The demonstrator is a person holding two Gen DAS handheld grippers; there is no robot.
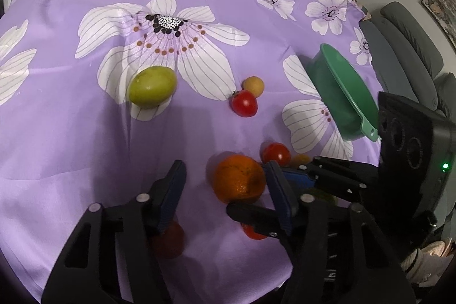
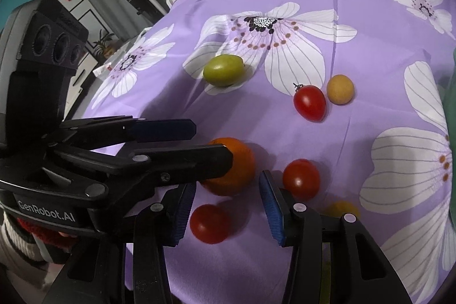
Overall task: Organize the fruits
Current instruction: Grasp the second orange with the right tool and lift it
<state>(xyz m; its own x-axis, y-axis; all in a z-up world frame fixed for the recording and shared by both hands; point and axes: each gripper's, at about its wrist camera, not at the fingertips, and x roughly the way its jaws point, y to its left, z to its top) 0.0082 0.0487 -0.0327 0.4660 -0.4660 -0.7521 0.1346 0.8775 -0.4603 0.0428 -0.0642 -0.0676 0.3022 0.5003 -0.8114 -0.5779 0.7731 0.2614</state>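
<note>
The orange (image 1: pixel 238 178) lies on the purple flowered cloth (image 1: pixel 71 133) over the tabletop, just ahead of the left tool (image 1: pixel 225 175), nearer its right finger than its left; that tool's fingers stand wide apart and hold nothing. The right tool (image 2: pixel 226 198) also gapes wide and empty, with one cherry tomato (image 2: pixel 210 223) lying between its fingers near the left one, and a second tomato (image 2: pixel 301 179) just past its right fingertip. The left tool's fingers reach across in front of the right tool, and one of them overlaps the orange in the right wrist view. A yellow fruit (image 2: pixel 342 209) sits half hidden beside the right finger. Farther ahead lie a third tomato (image 1: pixel 244 103) touching a small yellow fruit (image 1: pixel 253 86), and off to the left a green fruit (image 1: pixel 152 90). A green bowl (image 1: pixel 343 93) stands tilted to the right of the left tool.
</note>
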